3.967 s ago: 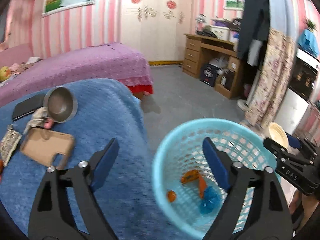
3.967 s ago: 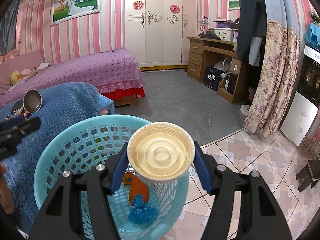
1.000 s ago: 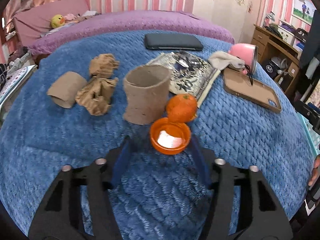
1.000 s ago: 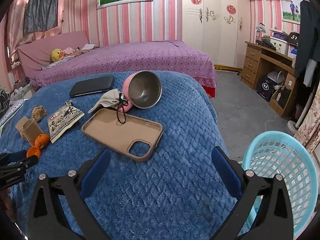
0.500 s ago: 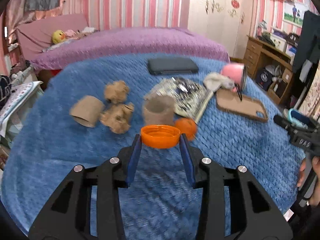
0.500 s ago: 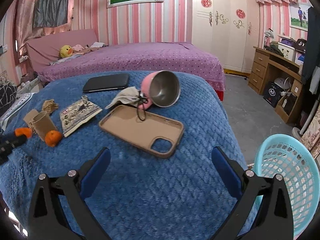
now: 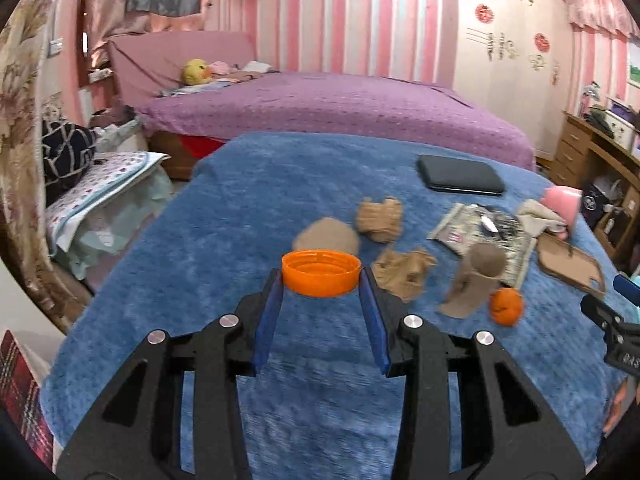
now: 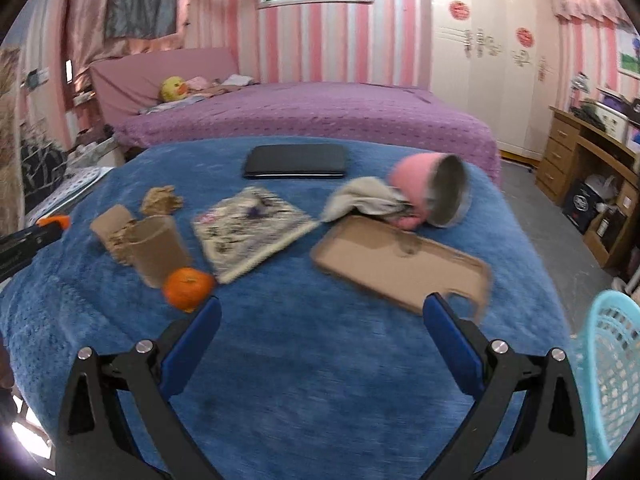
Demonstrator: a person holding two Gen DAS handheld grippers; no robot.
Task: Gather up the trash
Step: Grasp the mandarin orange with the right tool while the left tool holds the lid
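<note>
My left gripper (image 7: 321, 280) is shut on an orange plastic lid (image 7: 320, 273), held above the blue blanket (image 7: 224, 208). Beyond it lie a cardboard tube (image 7: 326, 234), two crumpled brown paper wads (image 7: 404, 270), a standing tube (image 7: 476, 280) and a tangerine (image 7: 506, 307). My right gripper (image 8: 321, 303) hangs open over the blanket with nothing between its fingers; the tangerine (image 8: 188, 286) is just past its left finger. In the right wrist view the lid (image 8: 54, 222) shows at the far left. The turquoise basket (image 8: 612, 360) stands at the right edge.
A tan phone case (image 8: 400, 262), a tipped pink cup (image 8: 432, 190), a grey cloth (image 8: 360, 198), a printed pouch (image 8: 248, 230) and a black flat case (image 8: 296, 160) lie on the blanket. A purple bed (image 8: 320, 116) is behind, a wooden desk (image 8: 580, 160) to the right.
My left gripper closed on the orange lid, lifted it off the blanket and swung left. My right gripper, which earlier let go of a cream lid over the basket, moved left over the blanket.
</note>
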